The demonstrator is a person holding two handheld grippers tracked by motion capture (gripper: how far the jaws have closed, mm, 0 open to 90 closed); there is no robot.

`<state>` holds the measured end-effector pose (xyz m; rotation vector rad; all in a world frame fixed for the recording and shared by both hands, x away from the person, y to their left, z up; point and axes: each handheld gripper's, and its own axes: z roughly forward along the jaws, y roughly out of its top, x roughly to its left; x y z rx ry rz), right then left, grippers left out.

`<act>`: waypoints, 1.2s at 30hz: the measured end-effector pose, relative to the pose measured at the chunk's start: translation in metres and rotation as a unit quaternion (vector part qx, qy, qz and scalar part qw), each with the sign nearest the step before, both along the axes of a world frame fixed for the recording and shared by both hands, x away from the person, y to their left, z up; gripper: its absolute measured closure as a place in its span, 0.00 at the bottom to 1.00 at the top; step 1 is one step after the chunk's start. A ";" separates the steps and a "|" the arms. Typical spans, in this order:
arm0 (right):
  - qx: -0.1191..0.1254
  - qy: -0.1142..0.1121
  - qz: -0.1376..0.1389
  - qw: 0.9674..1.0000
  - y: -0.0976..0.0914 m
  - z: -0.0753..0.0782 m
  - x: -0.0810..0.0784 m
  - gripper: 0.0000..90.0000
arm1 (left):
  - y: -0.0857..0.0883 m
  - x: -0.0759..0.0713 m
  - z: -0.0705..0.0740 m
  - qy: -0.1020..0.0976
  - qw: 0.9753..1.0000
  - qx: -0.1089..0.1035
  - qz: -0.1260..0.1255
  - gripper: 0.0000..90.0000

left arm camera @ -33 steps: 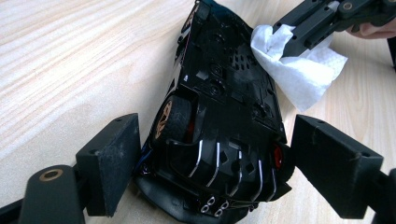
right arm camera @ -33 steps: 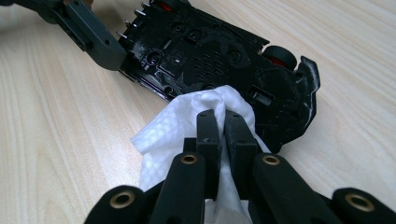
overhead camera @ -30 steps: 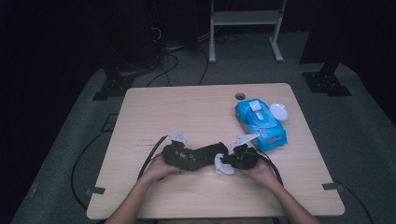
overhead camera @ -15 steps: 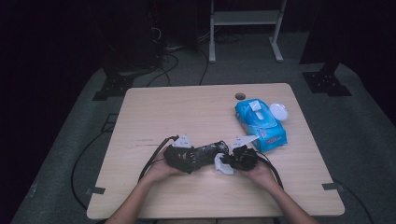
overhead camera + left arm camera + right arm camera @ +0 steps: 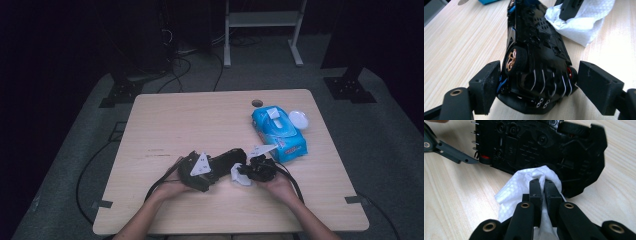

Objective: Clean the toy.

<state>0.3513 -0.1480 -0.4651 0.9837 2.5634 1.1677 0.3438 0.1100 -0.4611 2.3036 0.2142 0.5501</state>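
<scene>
On the wooden desk (image 5: 165,125), the left tool (image 5: 199,170) is gripping a black toy car (image 5: 536,50) tipped on its side – its jaws, having just closed a little, are pressing the car's rear. The right tool (image 5: 543,185) is pinching a crumpled white wipe (image 5: 524,185) against the car's underside – a blue wipes pack (image 5: 278,132) is lying just beyond

Left tool (image 5: 207,172) jaws closing in, right tool (image 5: 543,185) pinched tight
</scene>
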 end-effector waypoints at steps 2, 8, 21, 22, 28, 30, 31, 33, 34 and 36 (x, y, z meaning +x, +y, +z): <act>-0.001 0.001 -0.002 1.000 0.000 -0.001 0.000 0.95 | 0.001 -0.002 0.000 -0.007 1.000 -0.003 -0.005 0.24; -0.004 0.008 -0.003 1.000 -0.001 -0.004 0.002 0.95 | 0.004 -0.003 0.006 -0.014 0.999 -0.043 -0.010 0.46; 0.029 0.016 0.023 0.999 -0.003 0.008 -0.002 0.95 | 0.004 0.004 -0.002 0.045 0.996 -0.071 0.000 0.62; 0.035 0.014 0.025 0.999 -0.002 0.014 -0.004 0.95 | 0.005 0.004 -0.002 0.046 0.996 -0.074 0.002 0.62; 0.066 -0.039 0.042 0.996 0.012 0.048 -0.012 0.95 | 0.007 0.007 -0.003 0.054 0.995 -0.084 0.002 0.63; 0.051 -0.055 0.050 0.996 0.024 0.052 -0.010 0.95 | 0.008 0.007 -0.003 0.054 0.995 -0.084 0.000 0.63; 0.047 -0.062 0.056 0.995 0.031 0.052 -0.008 0.95 | 0.008 0.007 -0.003 0.053 0.995 -0.083 -0.001 0.63; 0.035 -0.065 0.061 0.995 0.043 0.051 -0.003 0.95 | 0.009 0.008 -0.003 0.056 0.995 -0.086 -0.001 0.63; 0.029 -0.068 0.063 0.995 0.048 0.050 0.001 0.95 | 0.010 0.008 -0.003 0.057 0.995 -0.088 -0.001 0.63; 0.028 -0.068 0.063 0.995 0.054 0.047 0.006 0.95 | 0.011 0.009 -0.004 0.064 0.993 -0.095 0.002 0.63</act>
